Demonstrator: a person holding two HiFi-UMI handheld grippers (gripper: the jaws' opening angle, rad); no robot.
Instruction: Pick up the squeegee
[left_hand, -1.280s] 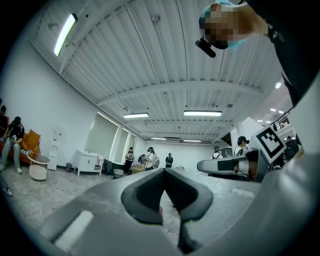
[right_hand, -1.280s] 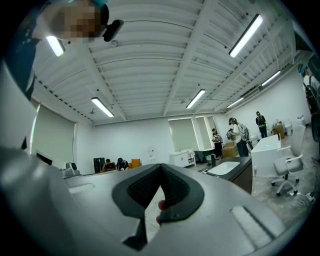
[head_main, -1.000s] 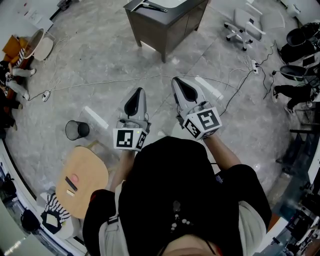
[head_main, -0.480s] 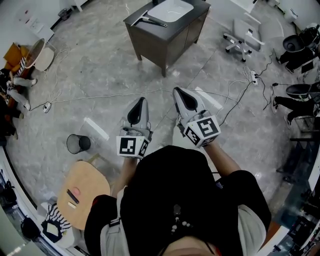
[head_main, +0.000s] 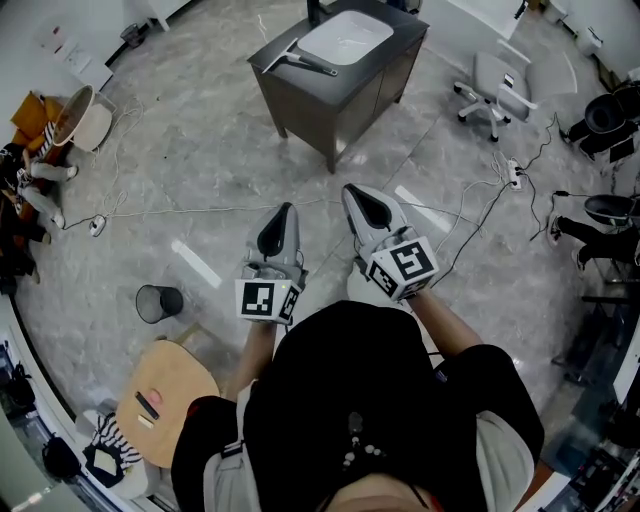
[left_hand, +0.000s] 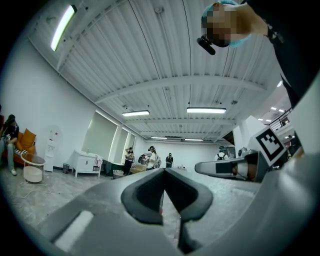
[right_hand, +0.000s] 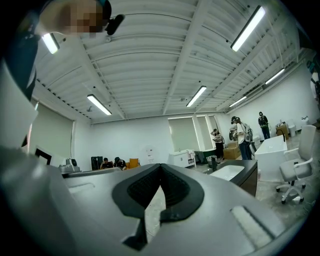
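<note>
The left gripper (head_main: 282, 215) and the right gripper (head_main: 358, 196) both had their jaws pressed together on nothing (each pointing level, side by side). The squeegee (head_main: 300, 60) lay at the left edge of the dark cabinet (head_main: 345, 100), beside its white basin (head_main: 347, 35).

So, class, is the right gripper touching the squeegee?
Apart: the head view shows floor between the right gripper and the squeegee lying on the cabinet.

A dark vanity cabinet (head_main: 305, 110) stands on the grey floor (head_main: 200, 150), carrying a white basin (head_main: 345, 37); beside it lies, apparently, a squeegee (head_main: 297, 60).
</note>
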